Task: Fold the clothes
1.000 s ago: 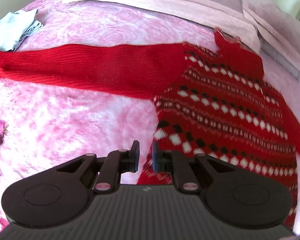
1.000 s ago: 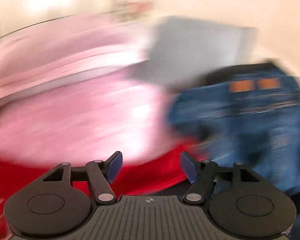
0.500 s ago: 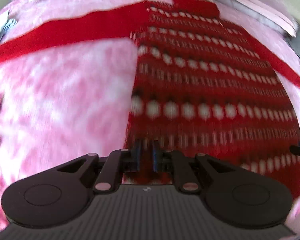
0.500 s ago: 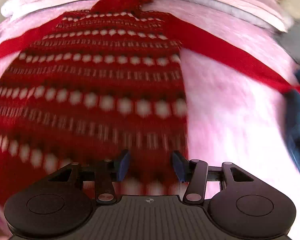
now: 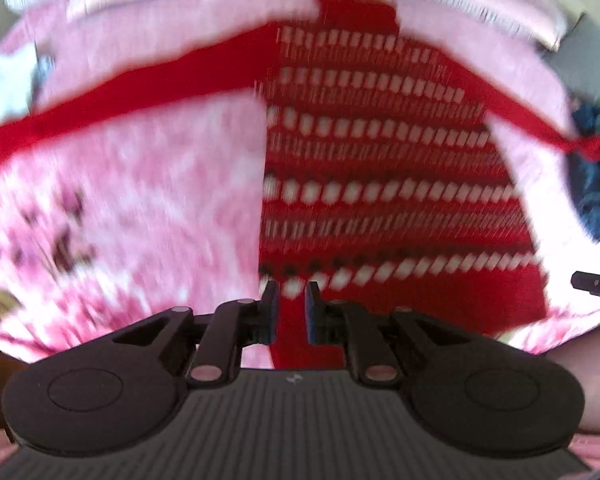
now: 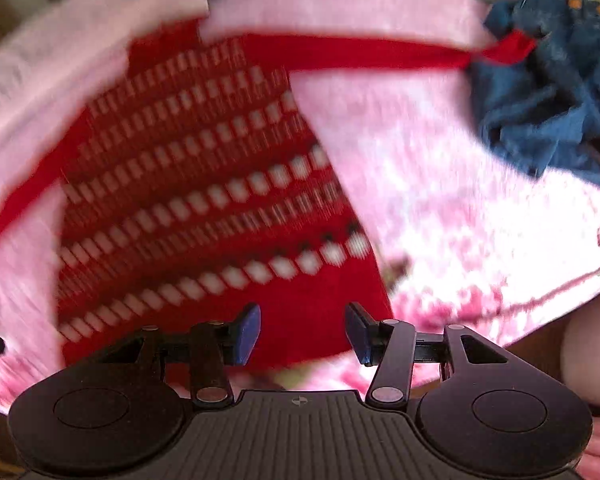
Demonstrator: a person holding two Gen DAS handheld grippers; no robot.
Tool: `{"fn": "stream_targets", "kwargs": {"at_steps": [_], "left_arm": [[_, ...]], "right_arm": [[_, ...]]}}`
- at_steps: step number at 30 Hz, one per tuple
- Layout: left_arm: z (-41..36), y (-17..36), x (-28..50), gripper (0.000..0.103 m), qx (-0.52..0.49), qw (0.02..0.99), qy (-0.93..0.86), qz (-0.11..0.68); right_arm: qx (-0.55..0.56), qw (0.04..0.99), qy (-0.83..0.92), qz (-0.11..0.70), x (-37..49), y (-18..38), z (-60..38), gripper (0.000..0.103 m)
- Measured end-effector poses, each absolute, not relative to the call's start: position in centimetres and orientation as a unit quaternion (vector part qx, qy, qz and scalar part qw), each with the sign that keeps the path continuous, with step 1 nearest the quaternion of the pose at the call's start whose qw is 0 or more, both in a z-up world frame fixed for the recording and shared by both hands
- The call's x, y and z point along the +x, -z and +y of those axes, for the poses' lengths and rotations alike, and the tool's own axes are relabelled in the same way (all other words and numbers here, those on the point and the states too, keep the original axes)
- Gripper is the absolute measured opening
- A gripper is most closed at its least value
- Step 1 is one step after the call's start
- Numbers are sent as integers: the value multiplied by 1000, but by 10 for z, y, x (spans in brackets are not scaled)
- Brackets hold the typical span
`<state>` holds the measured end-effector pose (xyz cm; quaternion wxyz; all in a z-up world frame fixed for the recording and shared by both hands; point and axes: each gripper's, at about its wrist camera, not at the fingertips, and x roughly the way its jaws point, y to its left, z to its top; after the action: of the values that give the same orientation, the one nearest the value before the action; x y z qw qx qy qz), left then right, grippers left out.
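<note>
Now our left gripper [image 5: 288, 308] pinches the red patterned sweater's [image 5: 380, 184] hem corner on the pink bedspread [image 5: 148, 208]; our right gripper [image 6: 302, 330] gapes wide above the opposite corner, where it should bite squarely.

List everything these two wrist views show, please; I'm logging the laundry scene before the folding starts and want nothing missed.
sweater: one, red with white and black patterned bands, spread flat on the bed, sleeves out to both sides.
jeans: one crumpled blue denim heap, at the end of the sweater's right sleeve, whose cuff lies on it.
bedspread: one, pink mottled, under everything.
pillows: pale pink, number unclear through blur, beyond the sweater's collar.
light cloth: one, whitish, far left edge, too blurred to identify.
left gripper: black, narrow gap, at the sweater's lower left hem corner.
right gripper: black with blue pads, open, over the hem's right part.
</note>
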<state>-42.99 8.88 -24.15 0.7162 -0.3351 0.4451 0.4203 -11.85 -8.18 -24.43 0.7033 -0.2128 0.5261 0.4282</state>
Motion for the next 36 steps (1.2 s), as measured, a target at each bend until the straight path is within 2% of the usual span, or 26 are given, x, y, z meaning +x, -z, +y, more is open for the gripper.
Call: {"fn": "stream_targets", "kwargs": {"at_steps": [1, 7, 12, 21, 22, 24, 31, 33, 36], "left_arm": [[93, 226, -427, 21, -331, 721, -425, 437], [93, 162, -416, 26, -302, 732, -454, 407], [74, 141, -412, 28, -293, 727, -469, 408], [20, 108, -390, 33, -274, 716, -511, 389], [14, 104, -386, 35, -273, 716, -515, 385], [-2, 98, -377, 37, -269, 715, -522, 381], [-59, 94, -350, 43, -266, 704, -535, 383], [-74, 94, -344, 45, -266, 702, -538, 384], [-94, 95, -337, 48, -267, 697, -542, 385]], "right_arm": [[-204, 708, -434, 519, -120, 229, -76, 51], [-187, 715, -480, 473, -135, 154, -57, 51], [-228, 709, -509, 432, -144, 132, -57, 51], [-231, 693, -539, 421, -125, 122, -101, 52], [-232, 691, -541, 420, -122, 121, -106, 54], [-234, 688, -545, 418, -115, 119, -118, 76], [-242, 676, -561, 413, -92, 111, -160, 81], [-244, 672, -566, 411, -86, 109, -172, 96], [-248, 667, -570, 411, -78, 108, -188, 102]]}}
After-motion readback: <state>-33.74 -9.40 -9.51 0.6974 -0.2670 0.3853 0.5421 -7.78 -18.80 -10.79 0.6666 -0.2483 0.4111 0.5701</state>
